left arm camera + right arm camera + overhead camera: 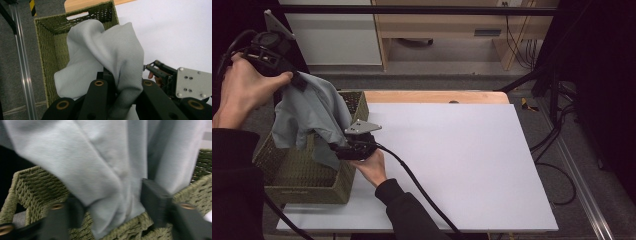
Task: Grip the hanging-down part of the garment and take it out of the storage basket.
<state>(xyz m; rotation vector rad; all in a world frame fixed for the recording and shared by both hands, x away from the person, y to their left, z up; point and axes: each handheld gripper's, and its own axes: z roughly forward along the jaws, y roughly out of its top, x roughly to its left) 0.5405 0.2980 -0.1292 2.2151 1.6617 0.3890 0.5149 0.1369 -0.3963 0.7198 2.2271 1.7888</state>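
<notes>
The left gripper point(298, 80) has its fingers clamped on the grey cloth point(309, 112), which hangs over the woven basket point(292, 175) on the worktop point(462, 160). The right gripper point(110, 202) has its fingers half open around the cloth's lower fold; whether they press it is unclear.

From my feed the table point(452, 165) carries a pale lilac-white sheet over a wooden top, a strip of bare wood point(437, 96) showing at its far edge. Grey carpet floor point(452, 67) beyond it. A light wooden desk point(447, 30) stands at the back, with a white cabinet panel point(332, 37) to its left. Black cables point(519, 47) hang by the desk leg, and more cables point(557, 150) trail over the floor on the right. A metal rail point(579, 185) runs along the right side. A black bar point(412, 10) crosses the top. Room edges are dark; light falls mostly on the table.
</notes>
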